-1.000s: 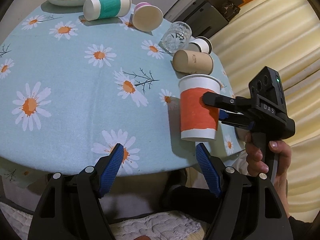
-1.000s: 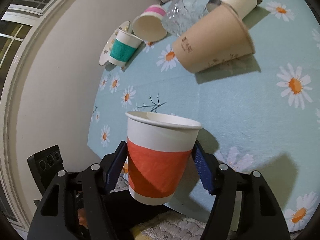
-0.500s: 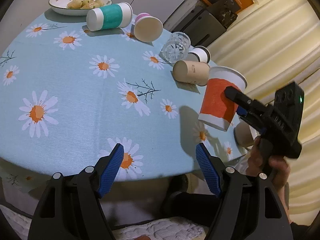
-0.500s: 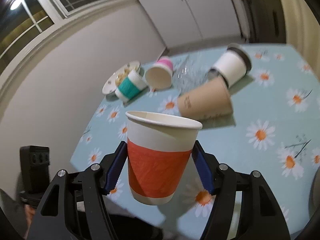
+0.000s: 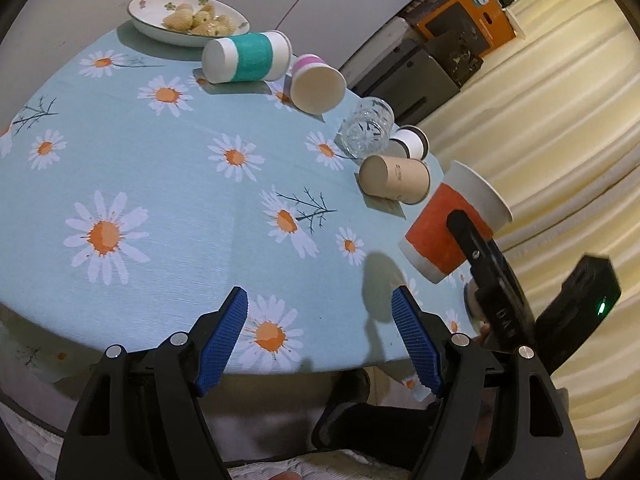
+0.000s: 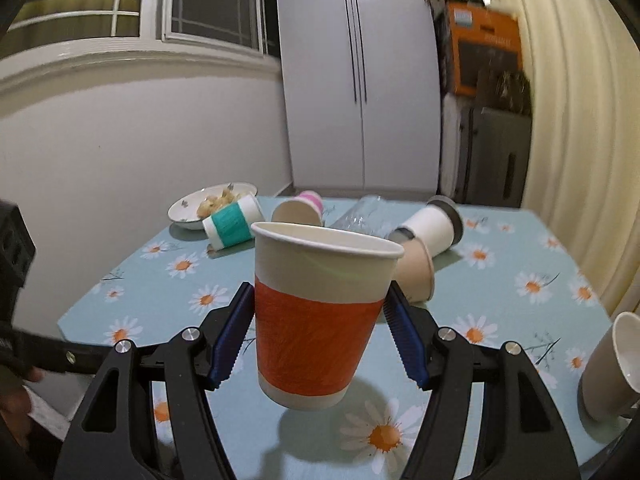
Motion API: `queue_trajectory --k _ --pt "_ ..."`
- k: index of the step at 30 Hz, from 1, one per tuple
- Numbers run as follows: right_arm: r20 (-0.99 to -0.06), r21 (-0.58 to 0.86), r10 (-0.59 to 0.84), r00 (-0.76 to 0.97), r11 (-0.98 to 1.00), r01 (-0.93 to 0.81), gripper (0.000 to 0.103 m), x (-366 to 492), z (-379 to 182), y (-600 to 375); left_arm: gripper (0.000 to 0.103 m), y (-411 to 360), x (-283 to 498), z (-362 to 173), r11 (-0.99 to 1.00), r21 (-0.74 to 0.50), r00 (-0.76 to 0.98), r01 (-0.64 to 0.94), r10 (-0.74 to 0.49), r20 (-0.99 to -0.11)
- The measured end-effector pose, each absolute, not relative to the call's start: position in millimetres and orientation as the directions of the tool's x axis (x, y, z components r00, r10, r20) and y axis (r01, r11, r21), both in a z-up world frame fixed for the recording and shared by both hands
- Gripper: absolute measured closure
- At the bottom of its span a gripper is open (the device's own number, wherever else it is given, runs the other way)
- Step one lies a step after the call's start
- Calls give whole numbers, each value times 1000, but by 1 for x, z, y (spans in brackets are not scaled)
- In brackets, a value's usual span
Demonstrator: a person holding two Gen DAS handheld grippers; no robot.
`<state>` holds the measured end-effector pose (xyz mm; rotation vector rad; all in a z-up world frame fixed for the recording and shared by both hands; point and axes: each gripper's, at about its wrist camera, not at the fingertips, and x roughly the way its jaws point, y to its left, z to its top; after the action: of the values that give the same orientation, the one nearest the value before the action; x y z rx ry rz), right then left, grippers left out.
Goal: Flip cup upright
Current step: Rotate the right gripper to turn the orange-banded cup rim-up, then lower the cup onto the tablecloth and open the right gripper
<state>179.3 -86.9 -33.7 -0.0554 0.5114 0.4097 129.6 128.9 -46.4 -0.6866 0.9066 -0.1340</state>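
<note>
My right gripper (image 6: 320,332) is shut on an orange-and-white paper cup (image 6: 320,320), mouth up, held a little above the daisy tablecloth (image 6: 500,312). In the left wrist view the same cup (image 5: 444,236) tilts near the table's right edge, with the right gripper (image 5: 476,240) clamped on it. My left gripper (image 5: 320,336) is open and empty above the table's near edge.
Lying on their sides at the back are a teal cup (image 6: 232,226), a pink cup (image 6: 300,212), a brown cup (image 6: 416,276), a white cup (image 6: 434,226) and a glass tumbler (image 5: 366,128). A plate of food (image 5: 184,20) sits far left. A beige mug (image 6: 612,368) stands at right.
The right gripper has lifted the orange cup off the table and swung it to the right, levelling out. The left gripper has stayed open and drawn back slightly.
</note>
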Motion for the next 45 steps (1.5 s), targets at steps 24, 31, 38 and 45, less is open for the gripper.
queue_trajectory --k 24,31,38,45 --pt "-483 -103 175 858 962 -254 37 158 -109 -64 30 137 127 -50 769 -603 633 -210 -363 -684" --pt "-487 -82 200 850 959 -272 22 155 -104 -65 30 134 129 -51 787 -579 627 -212 -345 -699" --pt "-469 -64 222 855 957 -284 15 144 -89 -70 30 135 129 -49 803 -555 634 -217 -316 -706" --pt "-467 -13 242 850 960 -281 6 125 -61 -94 21 132 126 -46 826 -521 636 -216 -286 -717"
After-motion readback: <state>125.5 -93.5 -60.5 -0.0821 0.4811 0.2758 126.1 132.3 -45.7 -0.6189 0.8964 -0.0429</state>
